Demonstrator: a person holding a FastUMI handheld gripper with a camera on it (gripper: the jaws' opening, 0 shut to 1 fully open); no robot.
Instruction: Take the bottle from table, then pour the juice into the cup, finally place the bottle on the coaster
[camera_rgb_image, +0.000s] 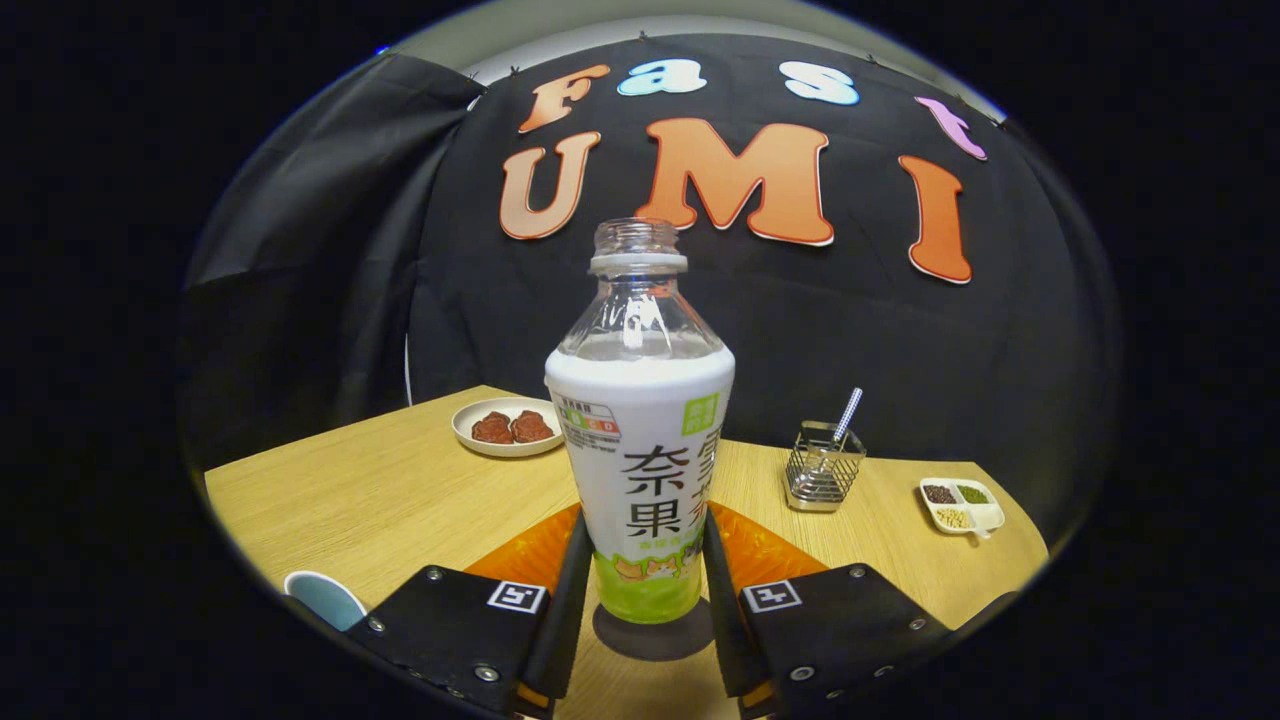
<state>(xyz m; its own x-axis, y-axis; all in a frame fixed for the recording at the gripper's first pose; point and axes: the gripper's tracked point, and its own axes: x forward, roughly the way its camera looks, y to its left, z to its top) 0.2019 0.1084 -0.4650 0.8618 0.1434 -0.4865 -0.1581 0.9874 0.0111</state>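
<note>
A clear bottle (640, 440) with a white and green label stands upright and uncapped between my fingers. My gripper (644, 540) is shut on it, one finger (562, 600) pressing on each side of the lower label. A dark round patch (655, 638) lies on the table under the bottle's base; I cannot tell whether it is a shadow or a coaster. A light blue cup (325, 598) sits beside the left finger, partly cut off. The wooden table (350, 500) stretches ahead.
Beyond the bottle to the left is a white plate (508, 426) with brown pieces. To the right stand a wire holder (823, 466) with a spoon and a small divided dish (961, 503) of grains near the table's right edge.
</note>
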